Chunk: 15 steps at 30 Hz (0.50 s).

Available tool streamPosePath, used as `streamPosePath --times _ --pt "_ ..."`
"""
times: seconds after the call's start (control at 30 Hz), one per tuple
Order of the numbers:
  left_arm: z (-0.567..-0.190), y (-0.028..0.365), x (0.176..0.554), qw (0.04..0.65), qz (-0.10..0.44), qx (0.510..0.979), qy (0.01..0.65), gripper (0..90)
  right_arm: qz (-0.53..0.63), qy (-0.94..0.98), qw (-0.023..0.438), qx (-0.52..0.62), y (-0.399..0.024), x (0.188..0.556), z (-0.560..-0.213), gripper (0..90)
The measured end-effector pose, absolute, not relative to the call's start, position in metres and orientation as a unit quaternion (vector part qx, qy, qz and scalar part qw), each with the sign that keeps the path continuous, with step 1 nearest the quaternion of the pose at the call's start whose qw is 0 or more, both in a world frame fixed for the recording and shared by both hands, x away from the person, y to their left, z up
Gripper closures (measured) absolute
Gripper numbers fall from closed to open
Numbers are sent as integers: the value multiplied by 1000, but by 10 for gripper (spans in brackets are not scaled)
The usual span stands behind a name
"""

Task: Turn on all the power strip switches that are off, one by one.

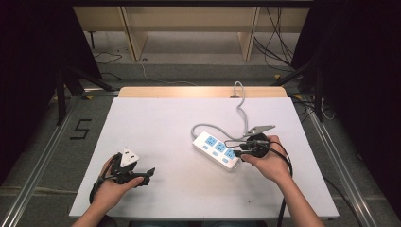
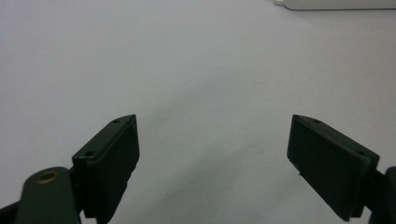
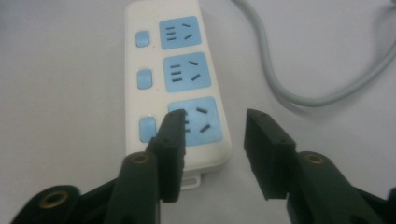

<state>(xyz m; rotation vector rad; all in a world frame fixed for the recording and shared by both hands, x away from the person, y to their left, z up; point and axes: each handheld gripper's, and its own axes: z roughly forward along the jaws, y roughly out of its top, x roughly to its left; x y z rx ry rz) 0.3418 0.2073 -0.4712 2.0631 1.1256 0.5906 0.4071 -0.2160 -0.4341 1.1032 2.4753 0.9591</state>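
A white power strip (image 1: 216,150) with three blue sockets and three blue switches lies right of the table's middle. Its grey cord (image 1: 242,111) loops back over the far edge. My right gripper (image 1: 238,152) hovers at the strip's near end. Seen through the right gripper view, my right gripper (image 3: 215,119) is open with nothing between its jaws. The left jaw overlaps the nearest socket (image 3: 201,121) and the right jaw is over bare table. My left gripper (image 1: 149,174) rests open at the front left. My left gripper (image 2: 212,126) faces bare table, with the strip's edge (image 2: 336,3) far off.
The white table top (image 1: 165,123) has a wooden strip along its far edge (image 1: 198,91). Beyond it are a wooden frame (image 1: 189,28) and loose cables (image 1: 274,42) on the floor. Metal rails (image 1: 47,146) run along both sides of the table.
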Motion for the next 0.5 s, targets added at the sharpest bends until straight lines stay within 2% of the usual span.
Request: streamPosePath --times 0.33,0.5 --pt "-472 207 343 350 228 797 435 166 389 820 174 382 -249 378 -452 425" --pt "-472 207 343 352 229 796 435 165 413 807 190 377 -251 369 -455 416"
